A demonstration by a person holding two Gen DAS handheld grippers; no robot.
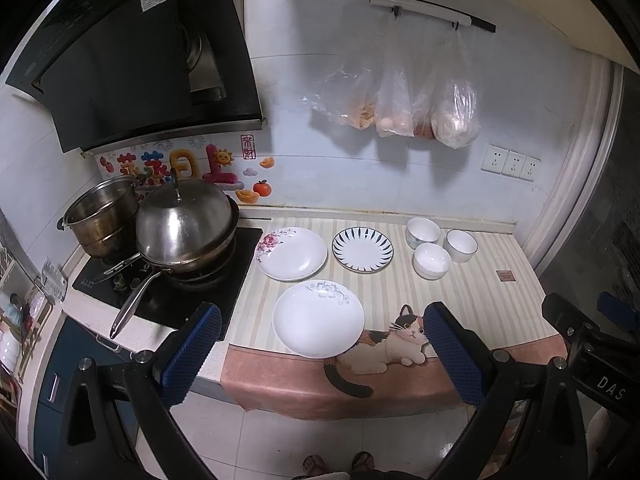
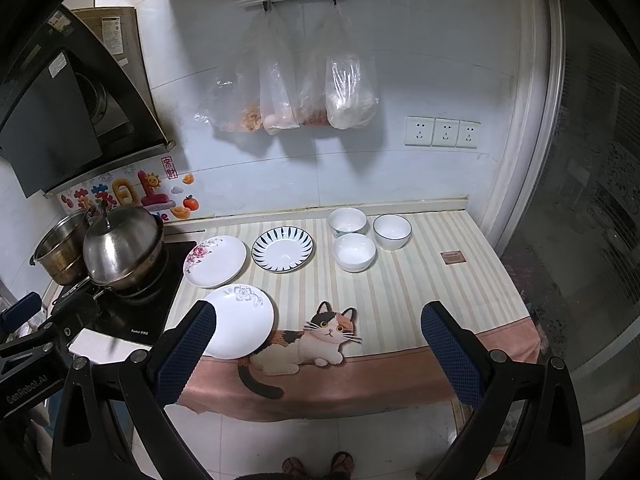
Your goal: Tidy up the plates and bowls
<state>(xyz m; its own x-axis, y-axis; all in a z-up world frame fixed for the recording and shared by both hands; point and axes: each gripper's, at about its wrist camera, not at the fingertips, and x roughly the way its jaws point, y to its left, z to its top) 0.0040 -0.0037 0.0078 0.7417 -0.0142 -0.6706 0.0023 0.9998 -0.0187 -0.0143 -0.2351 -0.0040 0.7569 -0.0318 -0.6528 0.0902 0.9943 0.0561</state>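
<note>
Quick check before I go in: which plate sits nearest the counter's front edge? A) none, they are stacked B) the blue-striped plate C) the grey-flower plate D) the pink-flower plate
C: the grey-flower plate lies alone at the front by the cat picture, with the pink-flower plate and the blue-striped plate side by side behind it.

I'm in a home kitchen: hob (image 1: 160,304) with pots (image 1: 184,228), range hood (image 1: 132,60), food bags (image 2: 296,92) hung on the tiled wall.
</note>
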